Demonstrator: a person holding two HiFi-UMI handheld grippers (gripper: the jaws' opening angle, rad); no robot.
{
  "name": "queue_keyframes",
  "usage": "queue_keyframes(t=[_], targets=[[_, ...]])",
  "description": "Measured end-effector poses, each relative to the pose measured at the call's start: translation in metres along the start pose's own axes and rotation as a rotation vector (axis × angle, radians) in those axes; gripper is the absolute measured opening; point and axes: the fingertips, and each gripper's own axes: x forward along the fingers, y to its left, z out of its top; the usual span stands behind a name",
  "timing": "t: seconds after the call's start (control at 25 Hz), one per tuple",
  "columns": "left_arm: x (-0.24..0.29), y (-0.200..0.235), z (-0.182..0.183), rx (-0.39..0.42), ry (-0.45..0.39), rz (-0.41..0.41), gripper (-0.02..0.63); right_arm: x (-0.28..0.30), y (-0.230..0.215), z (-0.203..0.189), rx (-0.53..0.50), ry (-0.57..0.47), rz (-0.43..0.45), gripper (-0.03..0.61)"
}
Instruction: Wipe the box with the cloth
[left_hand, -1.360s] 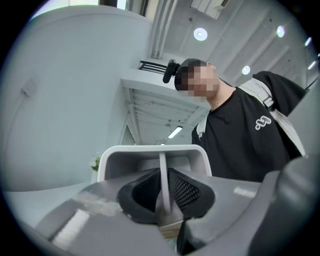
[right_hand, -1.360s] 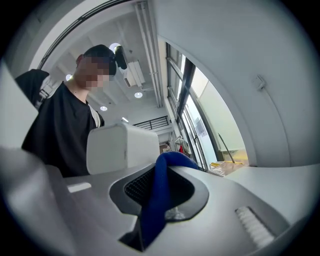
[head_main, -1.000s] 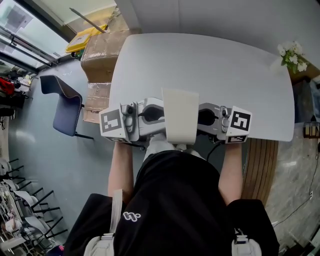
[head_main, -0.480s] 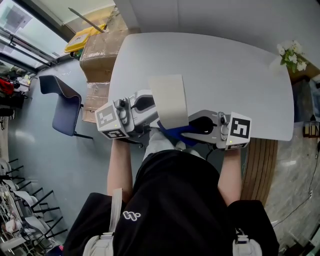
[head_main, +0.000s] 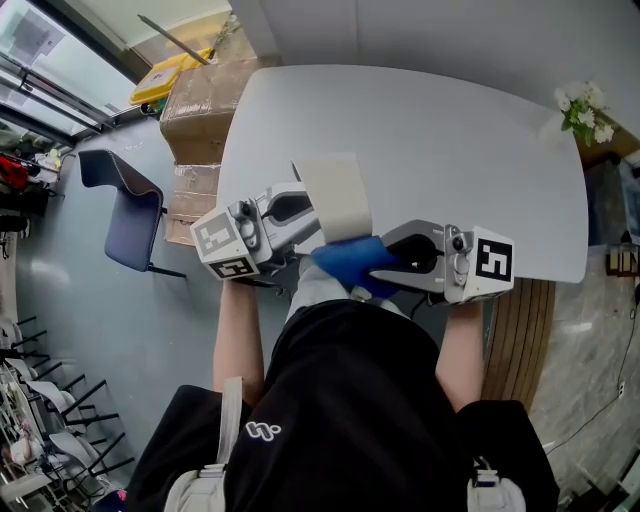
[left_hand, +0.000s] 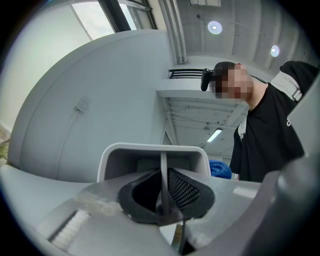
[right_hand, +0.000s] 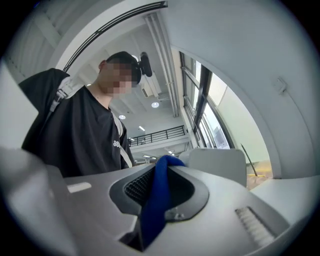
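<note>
Hand-held grippers: L (head_main: 303, 212) grips box (head_main: 335, 195), R (head_main: 388, 262) grips cloth (head_main: 350, 262) beside it.

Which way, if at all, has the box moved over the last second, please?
Yes: the box has shifted left and up in the head view, further over the table.

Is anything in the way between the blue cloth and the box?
No, nothing visible. The right claw pinches the crumpled blue cloth just beside the near end of the pale rectangular box, which the left claw holds by one thin wall.
</note>
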Motion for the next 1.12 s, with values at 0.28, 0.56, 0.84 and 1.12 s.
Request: queue_keyframes(t=[0.28, 0.56, 0.84, 1.12], targets=[[-0.006, -0.006, -0.012, -0.052, -0.029, -0.041, 0.047, -0.018, -0.010, 0.026, -0.086, -0.141, -0.079, 0.054], [-0.004, -0.019, -0.011, -0.063, -0.033, -0.117, 0.048, -0.026, -0.020, 0.042, -0.107, -0.226, -0.144, 0.057], [0.005, -0.041, -0.011, -0.034, -0.010, -0.209, 0.047, -0.038, -0.048, 0.053, -0.119, -0.266, -0.325, 0.055], [0.007, -0.050, -0.009, -0.032, -0.023, -0.250, 0.048, -0.052, -0.076, 0.053, -0.111, -0.309, -0.514, 0.055]])
